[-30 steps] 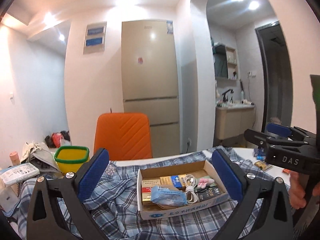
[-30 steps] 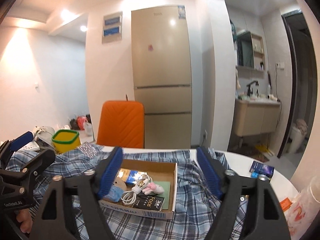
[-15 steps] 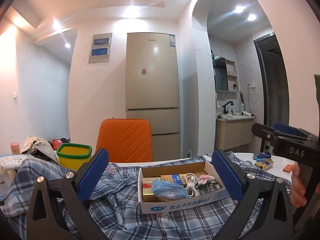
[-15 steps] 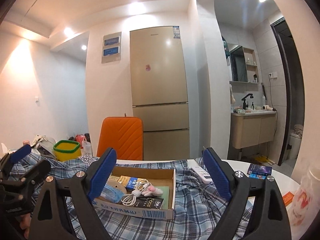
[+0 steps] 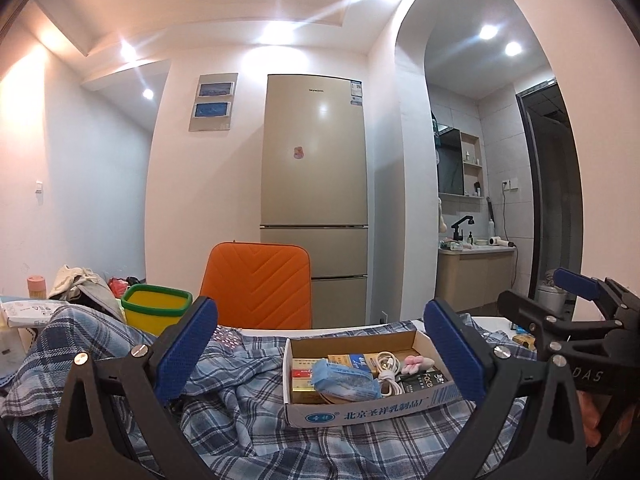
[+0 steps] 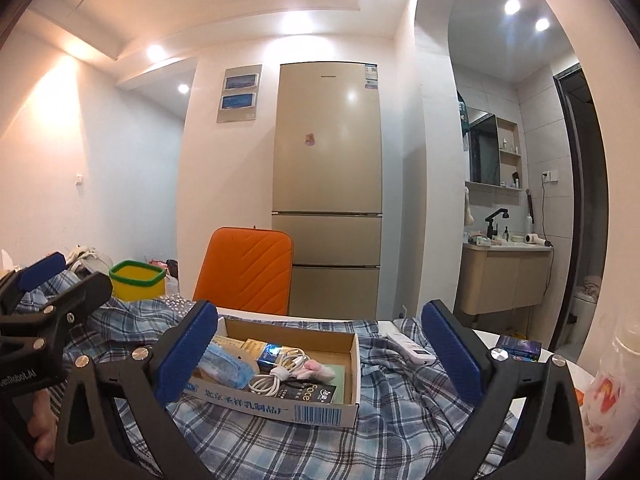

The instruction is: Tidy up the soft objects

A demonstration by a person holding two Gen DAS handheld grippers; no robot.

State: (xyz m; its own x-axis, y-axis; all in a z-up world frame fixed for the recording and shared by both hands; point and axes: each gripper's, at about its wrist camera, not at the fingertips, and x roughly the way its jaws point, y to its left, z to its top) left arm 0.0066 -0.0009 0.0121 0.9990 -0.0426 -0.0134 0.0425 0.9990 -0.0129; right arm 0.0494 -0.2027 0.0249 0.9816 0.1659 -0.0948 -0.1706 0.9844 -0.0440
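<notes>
A crumpled blue plaid shirt [image 5: 248, 412] covers the table and also shows in the right wrist view [image 6: 400, 428]. On it sits a shallow cardboard box [image 5: 368, 410] holding small packets, a coiled white cable [image 6: 276, 376], a blue face mask [image 5: 346, 380] and a small pink soft item [image 6: 316, 368]. My left gripper [image 5: 320, 354] is open and empty, held just in front of the box. My right gripper [image 6: 318, 356] is open and empty, also facing the box [image 6: 320, 412].
A yellow bin with a green rim [image 5: 156, 308] stands at the left, an orange chair [image 5: 258, 284] behind the table, a fridge [image 5: 314, 184] beyond. A white remote [image 6: 410, 350] and small boxes [image 6: 518, 350] lie at the right. A plastic bottle [image 6: 616, 384] stands at the far right.
Both grippers have tilted upward and dropped lower toward the table; the box and shirt now sit lower in both views. Both stay open and nothing on the table has moved.
</notes>
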